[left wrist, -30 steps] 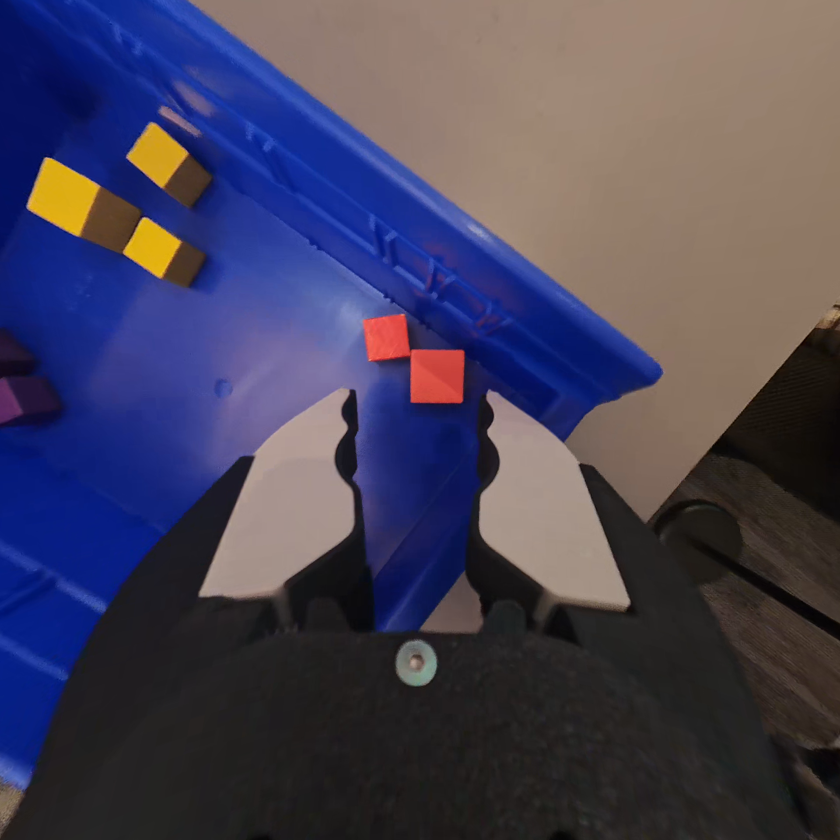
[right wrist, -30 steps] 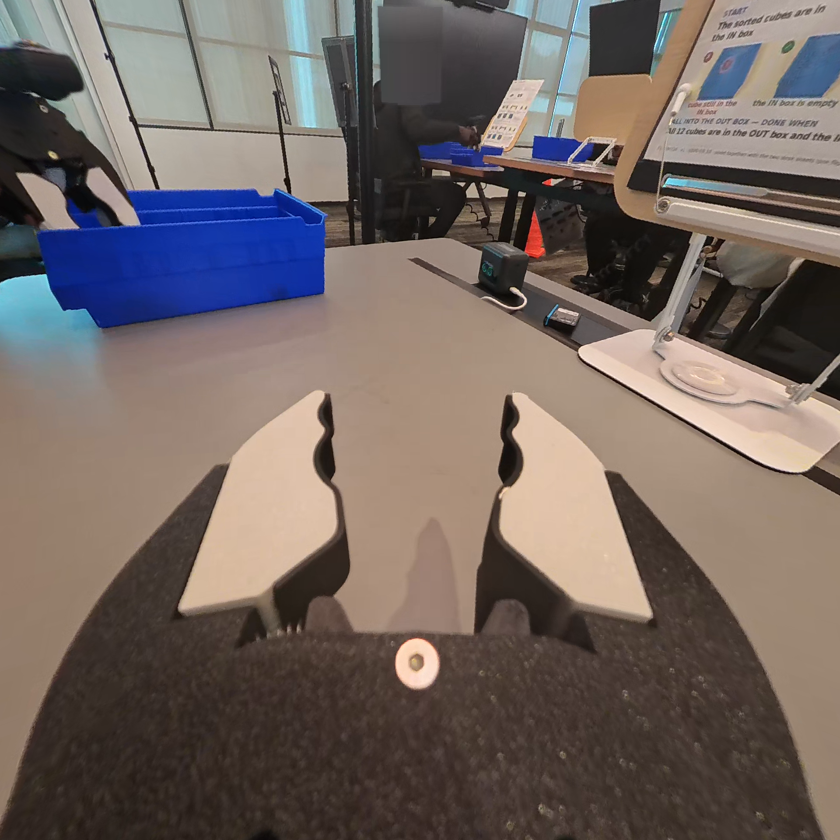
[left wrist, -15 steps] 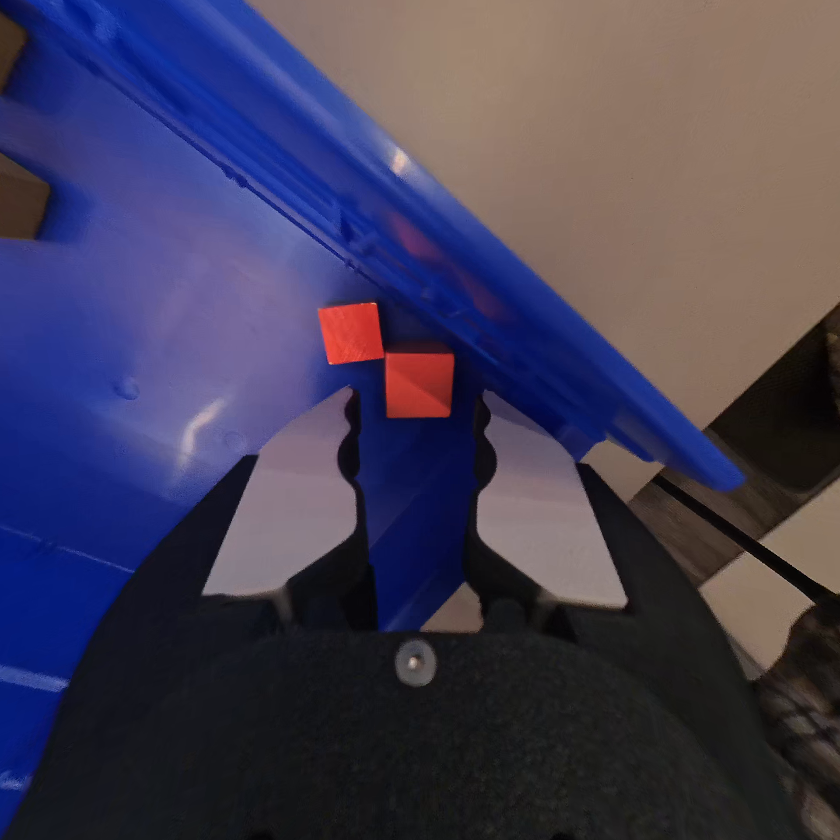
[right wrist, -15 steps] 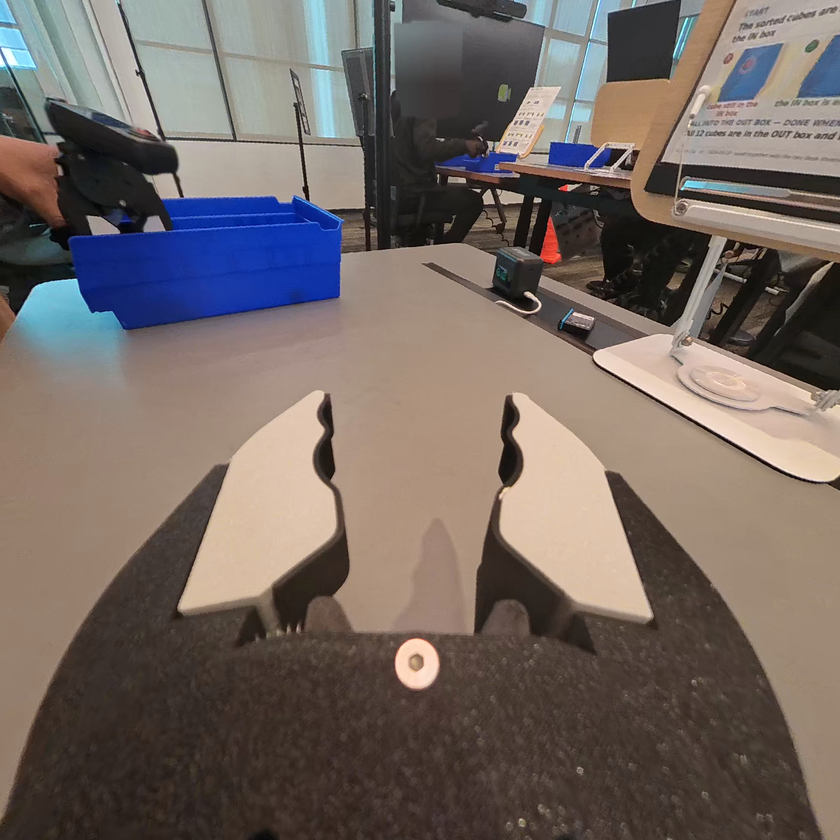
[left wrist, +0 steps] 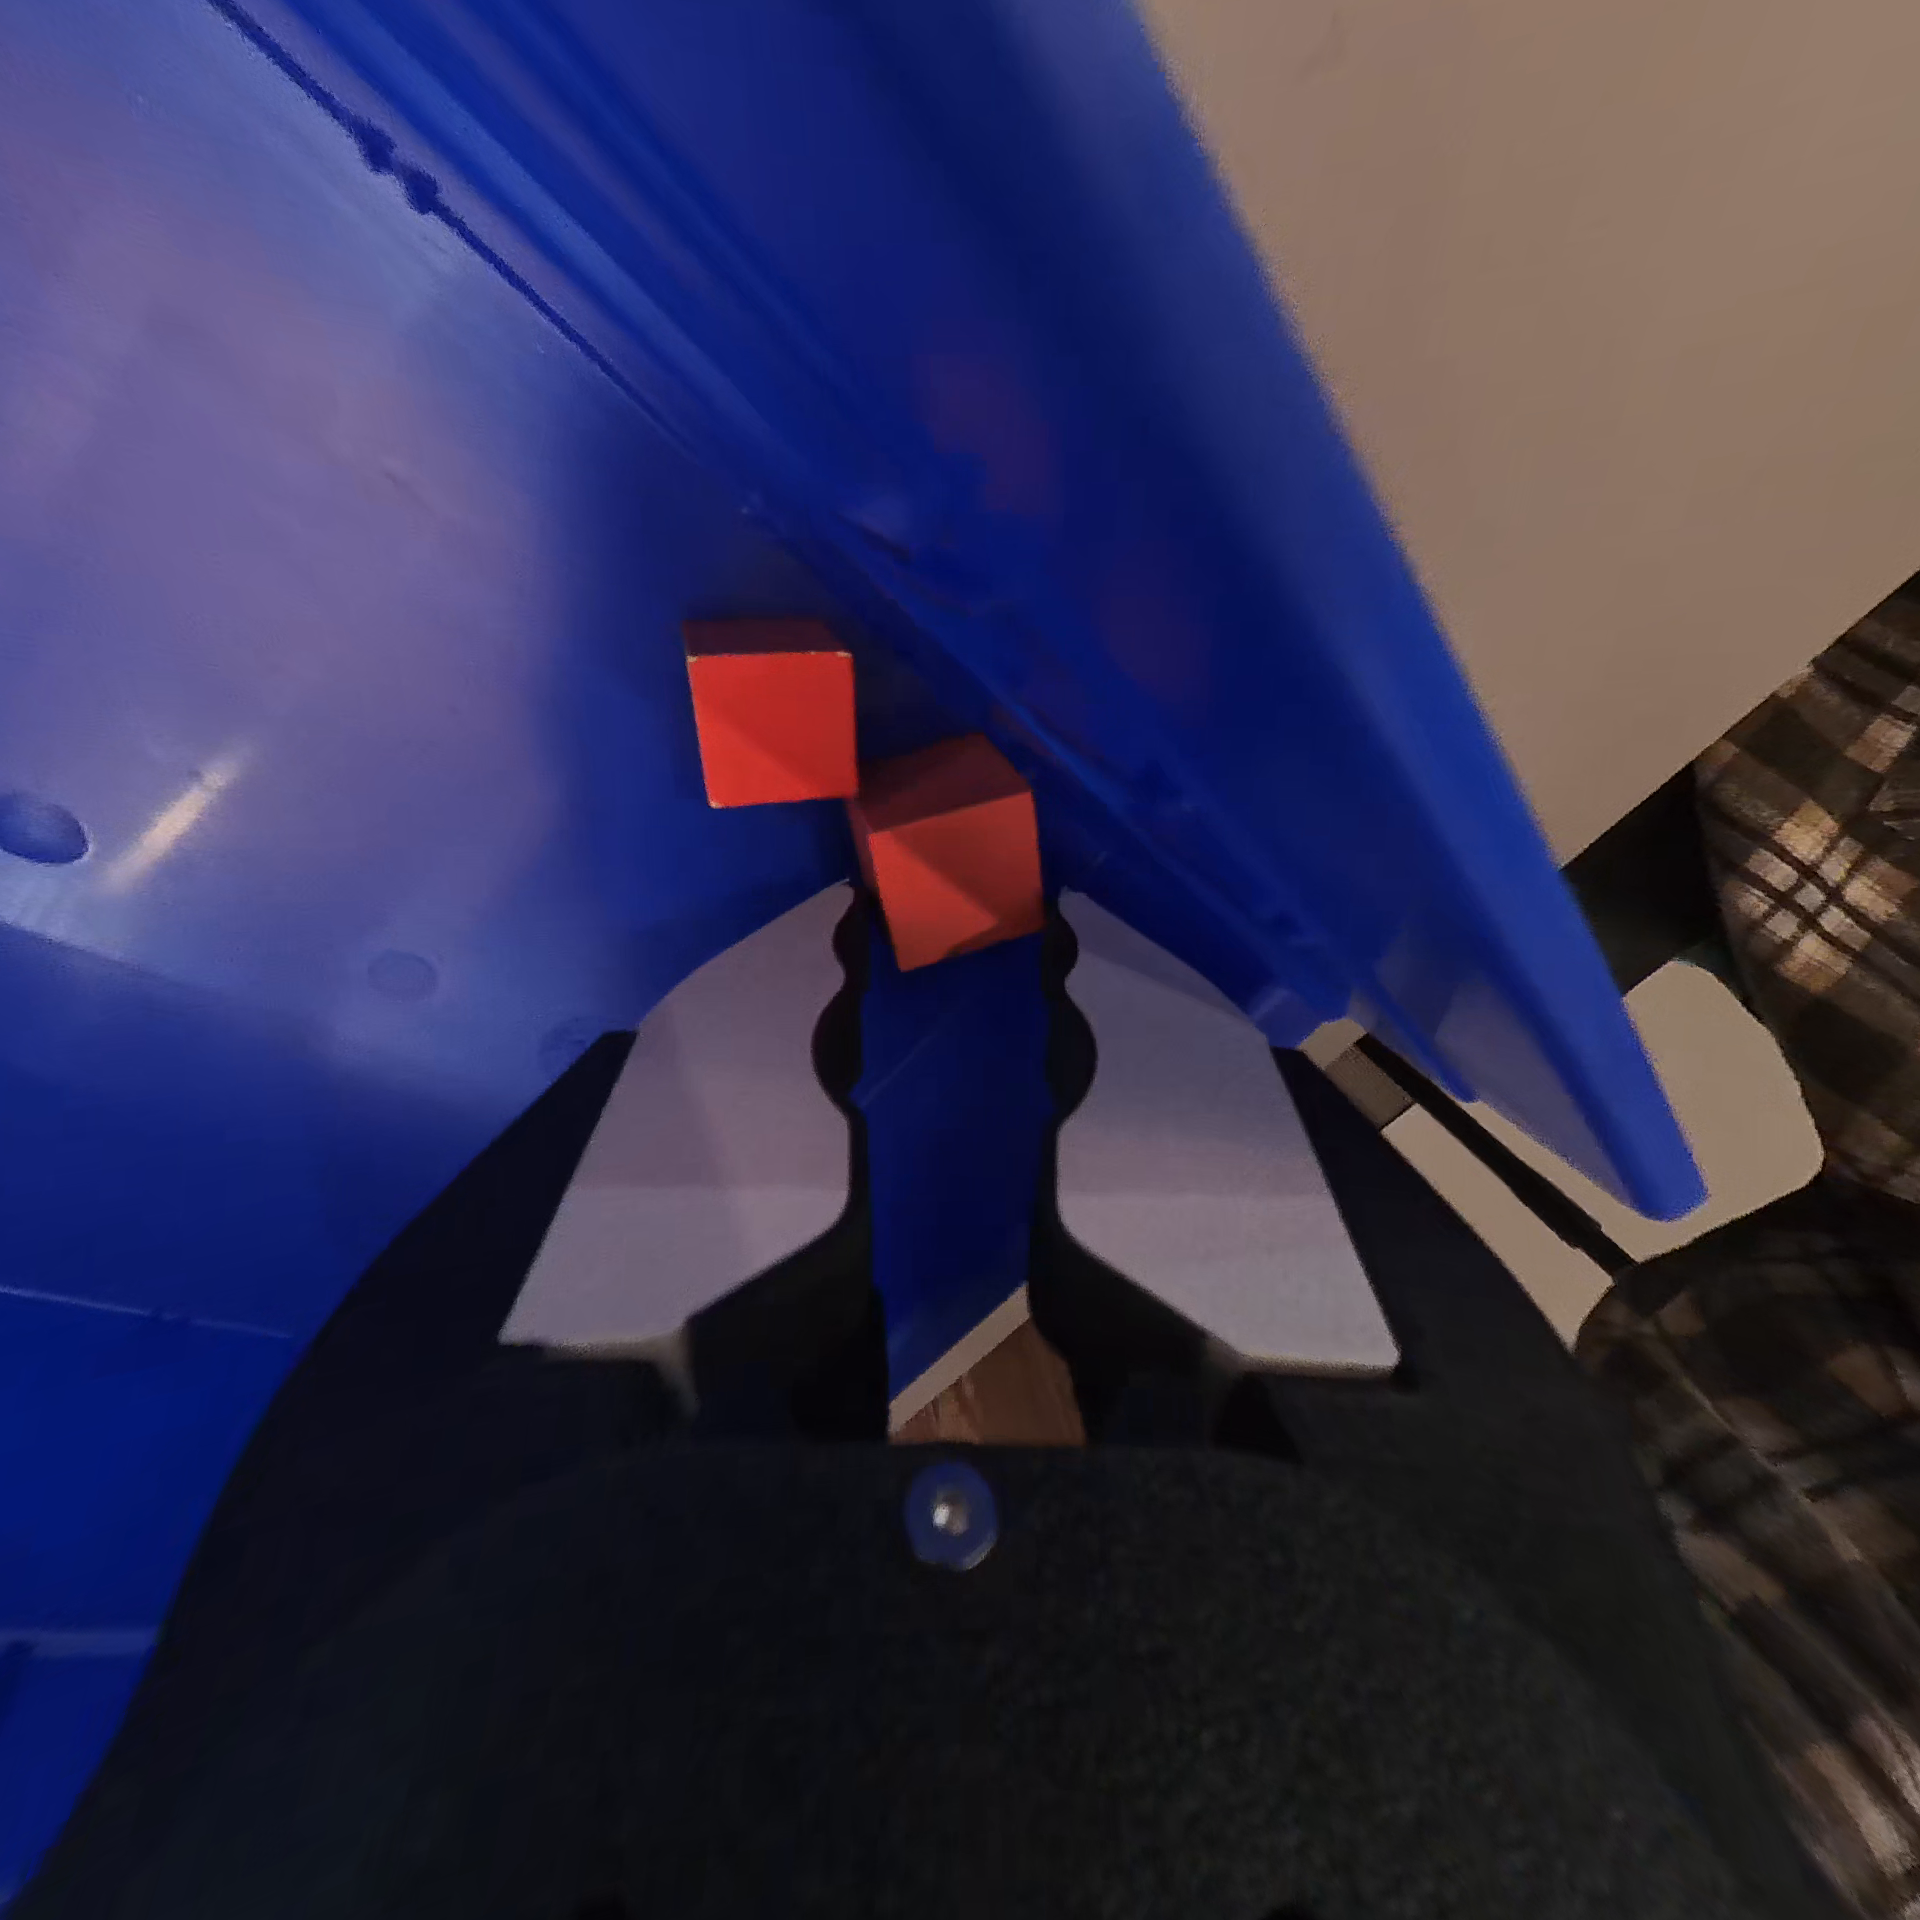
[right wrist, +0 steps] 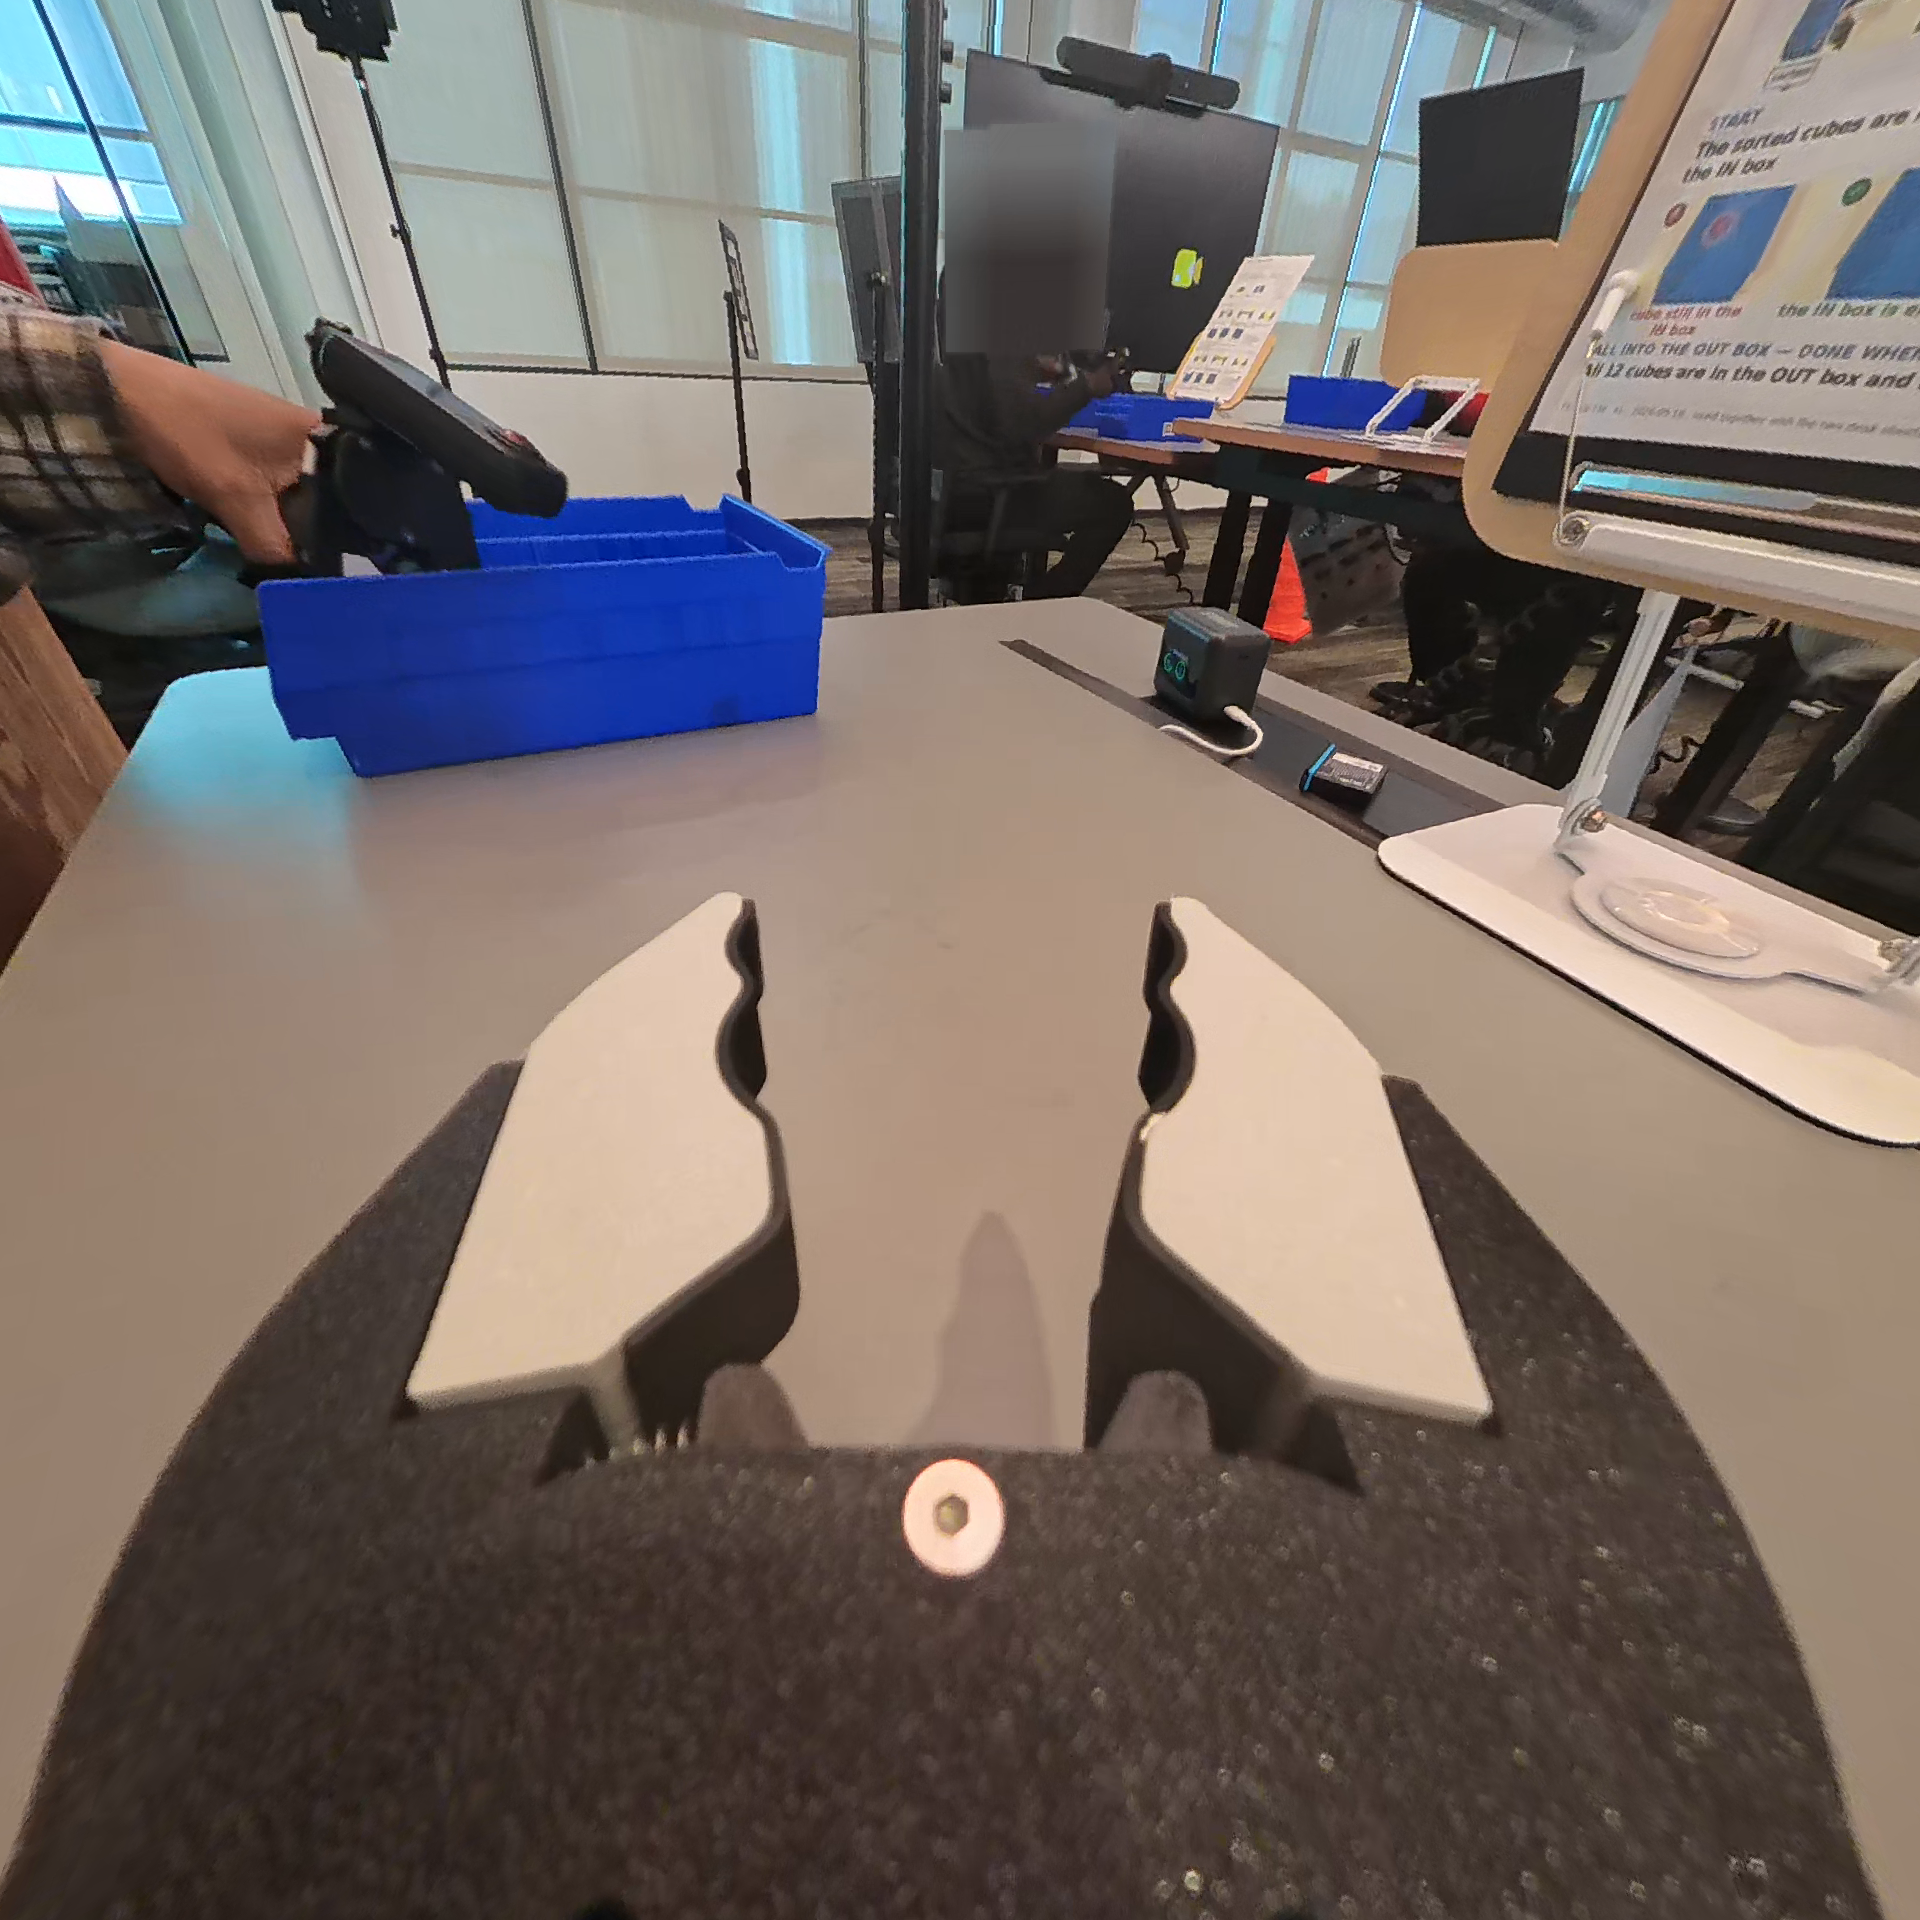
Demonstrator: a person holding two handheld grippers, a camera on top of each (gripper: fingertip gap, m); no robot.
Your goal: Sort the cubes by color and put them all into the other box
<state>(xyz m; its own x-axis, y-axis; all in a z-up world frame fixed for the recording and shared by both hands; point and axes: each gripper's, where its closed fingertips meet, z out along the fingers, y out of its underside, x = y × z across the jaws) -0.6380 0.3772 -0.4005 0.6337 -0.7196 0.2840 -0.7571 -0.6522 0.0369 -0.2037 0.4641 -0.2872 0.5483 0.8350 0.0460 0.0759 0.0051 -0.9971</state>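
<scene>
Here, left gripper [left wrist: 951, 914] down in blue box [left wrist: 312, 520], jaws parted round near red cube [left wrist: 951, 852], grip unclear | second red cube [left wrist: 774, 717] just beyond, both matte, square-edged, hard by the box's glossy ribbed side wall | right gripper [right wrist: 956, 925] spread wide, empty, over smooth grey table [right wrist: 935, 790], well clear of box.

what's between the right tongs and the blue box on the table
Only bare grey table: in the right wrist view nothing lies between the open right tongs and the blue box.
</scene>
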